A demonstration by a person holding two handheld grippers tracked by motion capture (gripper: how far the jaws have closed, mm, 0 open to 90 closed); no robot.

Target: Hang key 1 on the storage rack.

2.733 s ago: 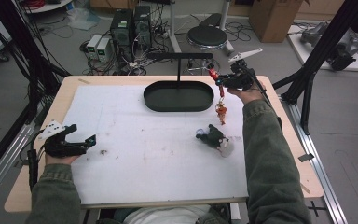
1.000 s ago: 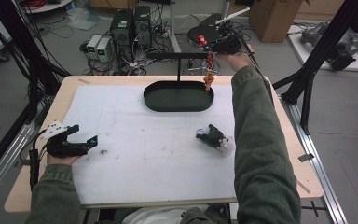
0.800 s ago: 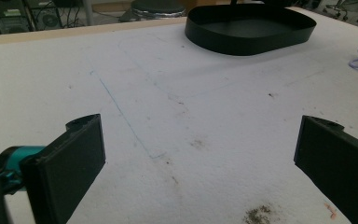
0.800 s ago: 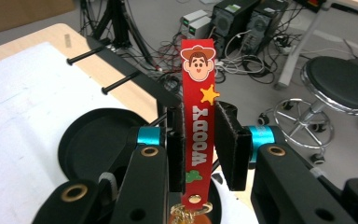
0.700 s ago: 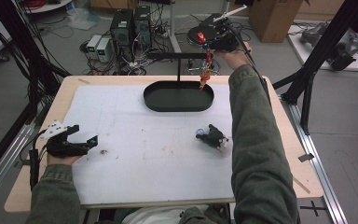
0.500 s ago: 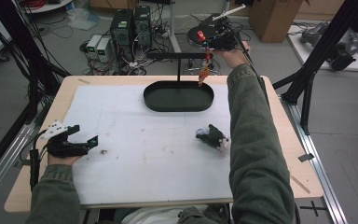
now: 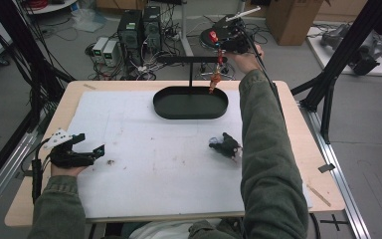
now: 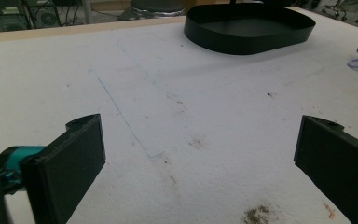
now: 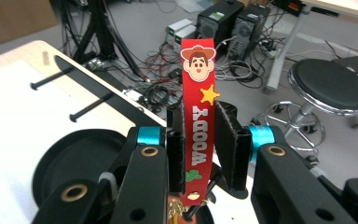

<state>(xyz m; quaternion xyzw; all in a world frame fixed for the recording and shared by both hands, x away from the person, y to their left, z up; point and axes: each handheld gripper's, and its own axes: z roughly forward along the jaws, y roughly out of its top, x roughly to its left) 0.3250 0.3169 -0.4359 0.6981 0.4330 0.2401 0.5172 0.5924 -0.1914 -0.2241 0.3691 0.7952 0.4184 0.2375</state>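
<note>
- Since 2.7 seconds ago: right claw carried the red "WOODY" strap keychain from above the tabletop to the black T-bar stand beyond the black oval tray.
- Left claw: jaws apart, empty, resting near.
- Black-and-white trinket: mid-tabletop.
- Right claw: clamped on the strap.
- Handling: probably light, floppy; grip the flat strap, charm dangling.

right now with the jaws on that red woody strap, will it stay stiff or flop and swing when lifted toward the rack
Likely floppy: the red strap is a thin flat band pinched by the right gripper. In the high view its charm end hangs straight down below the grip, so it will probably swing. It looks light, so slipping seems unlikely.
</note>
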